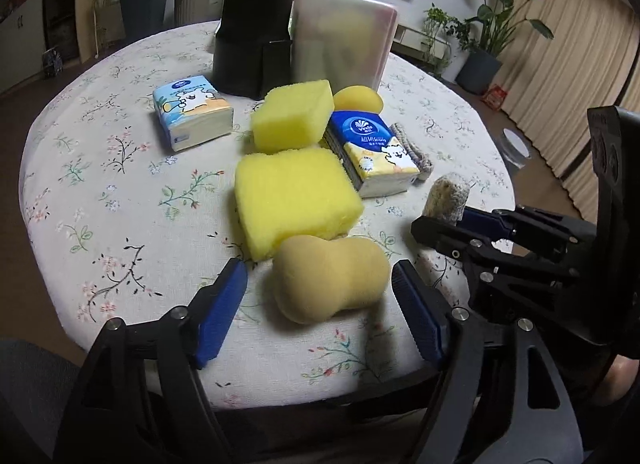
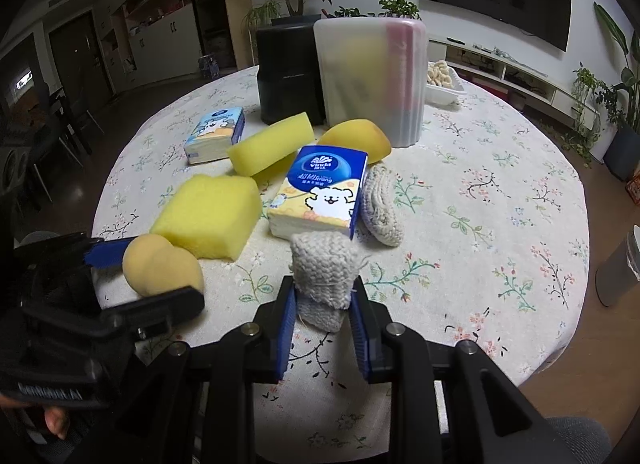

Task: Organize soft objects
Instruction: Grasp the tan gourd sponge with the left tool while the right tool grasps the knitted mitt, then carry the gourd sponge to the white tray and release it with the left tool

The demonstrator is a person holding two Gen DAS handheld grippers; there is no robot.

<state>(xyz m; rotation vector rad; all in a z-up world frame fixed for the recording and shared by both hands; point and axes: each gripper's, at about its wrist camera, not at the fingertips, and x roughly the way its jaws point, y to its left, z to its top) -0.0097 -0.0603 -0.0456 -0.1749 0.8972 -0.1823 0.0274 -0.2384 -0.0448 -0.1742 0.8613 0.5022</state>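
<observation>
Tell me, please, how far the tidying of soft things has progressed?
Early. The frosted bin already holds some items. The right gripper grips a knitted cloth; the left gripper is open around the peanut-shaped sponge. Yellow sponges and tissue packs remain out.

The blue tissue pack (image 2: 320, 187) reads "Vinda" — and "Strong".

Middle of the round table (image 1: 120, 167) crowded: two yellow sponges (image 1: 294, 199), a blue tissue pack (image 1: 372, 151) and a knitted cloth (image 2: 380, 203) lie touching or just beside one another, no gap between them for a finger. Black container (image 1: 252, 43) and frosted bin (image 1: 340, 35) wall off the far side. Peanut-shaped sponge (image 1: 330, 282) blocks the near edge. Bare cloth on the table's left in the left wrist view, past the lone tissue pack (image 1: 192, 115). Broad bare stretch on the right in the right wrist view.
</observation>
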